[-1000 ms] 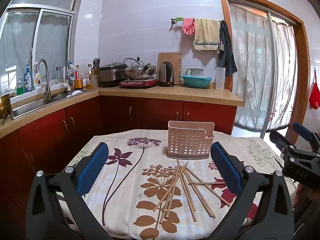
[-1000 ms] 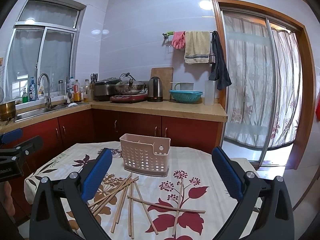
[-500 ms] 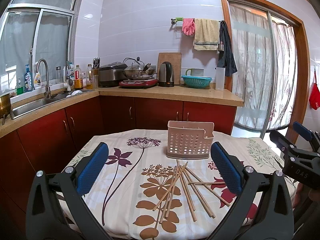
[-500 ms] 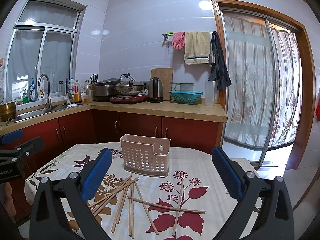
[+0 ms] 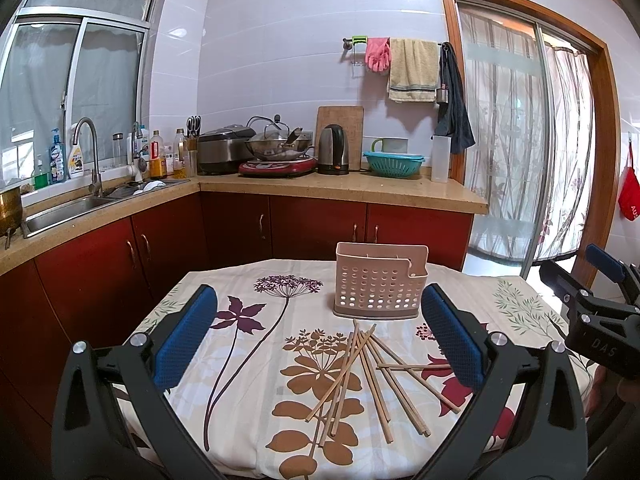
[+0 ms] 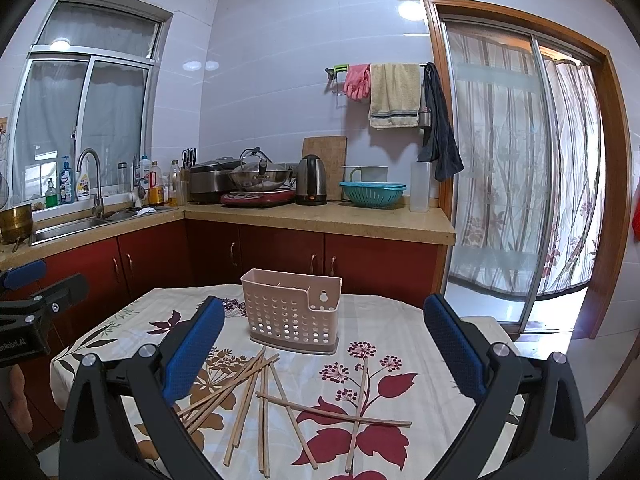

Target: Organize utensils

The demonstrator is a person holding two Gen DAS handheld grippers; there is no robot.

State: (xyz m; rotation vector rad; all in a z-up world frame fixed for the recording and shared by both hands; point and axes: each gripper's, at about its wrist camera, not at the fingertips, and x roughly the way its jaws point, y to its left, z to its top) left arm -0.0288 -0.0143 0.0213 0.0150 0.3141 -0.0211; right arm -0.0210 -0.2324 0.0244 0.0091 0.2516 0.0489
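Observation:
Several wooden chopsticks (image 5: 372,376) lie scattered on the flowered tablecloth (image 5: 248,344), in front of a pink perforated utensil holder (image 5: 378,282) that stands upright. They also show in the right wrist view, chopsticks (image 6: 264,396) before the holder (image 6: 294,312). My left gripper (image 5: 320,332) is open and empty, held above the near side of the table. My right gripper (image 6: 326,344) is open and empty, also above the table's near side. Each gripper appears at the edge of the other's view, the right one (image 5: 596,312) and the left one (image 6: 28,312).
The table (image 6: 400,316) is small, with its edges close on all sides. Behind it run red cabinets (image 5: 320,224) and a counter with a kettle (image 5: 334,150), wok, colander (image 5: 394,164) and sink (image 5: 64,210). A curtained sliding door (image 6: 516,184) is to the right.

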